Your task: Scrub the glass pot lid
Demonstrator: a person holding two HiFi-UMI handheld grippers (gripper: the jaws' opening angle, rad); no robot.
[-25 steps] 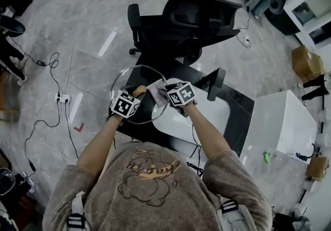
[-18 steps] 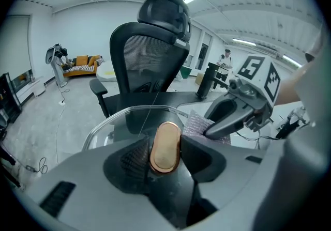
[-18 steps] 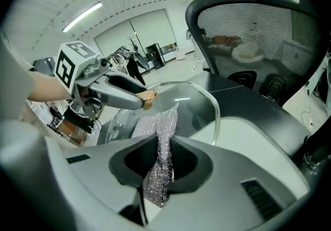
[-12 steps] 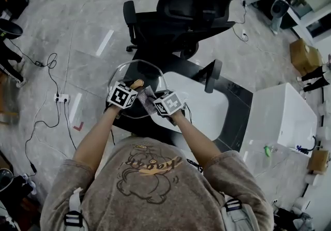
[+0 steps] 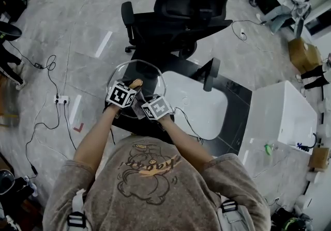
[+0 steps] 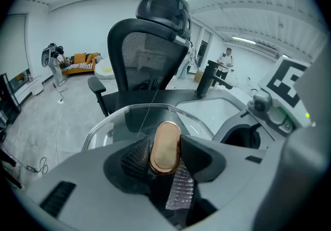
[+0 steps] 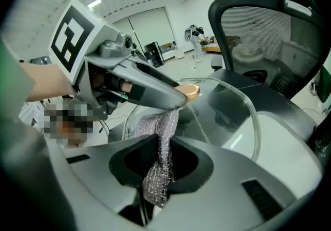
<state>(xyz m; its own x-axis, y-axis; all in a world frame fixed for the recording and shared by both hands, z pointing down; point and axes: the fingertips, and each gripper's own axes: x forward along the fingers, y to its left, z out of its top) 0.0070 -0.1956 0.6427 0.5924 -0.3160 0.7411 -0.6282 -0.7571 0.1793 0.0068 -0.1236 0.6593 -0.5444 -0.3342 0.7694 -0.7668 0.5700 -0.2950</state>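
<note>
The left claw (image 6: pixel 165 155) is clamped on the oval, copper-toned knob (image 6: pixel 165 139) of the glass pot lid (image 5: pixel 142 71). It holds the lid up off the desk (image 5: pixel 235 108), above that desk's left corner, with the clear dome and its rim reaching away from the jaws.

Just to the right, a silvery mesh scrubbing cloth (image 7: pixel 164 126) lies with its free end beside the knob, under the left claw's finger. The right claw (image 7: pixel 159 158) is shut on the cloth's lower part, a pinched strip hanging through the jaws. The two claws sit almost touching.

By the look of it, the scrubbing itself is in hand, with the cloth working the patch close to the knob. The next move likely calls for a firm hold on the knob while the right claw drags the mesh out across the glass toward the rim. It should press only lightly, since the lid hangs from a single small grip and could twist.

The desk is black and glossy, with a white sink (image 5: pixel 201 106) set into it to the right of the lid and a black faucet (image 5: pixel 209 76) at the sink's far edge. On the left, the grey stone-patterned floor (image 5: pixel 72 44) carries trailing cables and a power strip (image 5: pixel 61 99). A black office chair (image 5: pixel 178 13) stands beyond the desk, and a white cabinet (image 5: pixel 289 116) is at the right.
</note>
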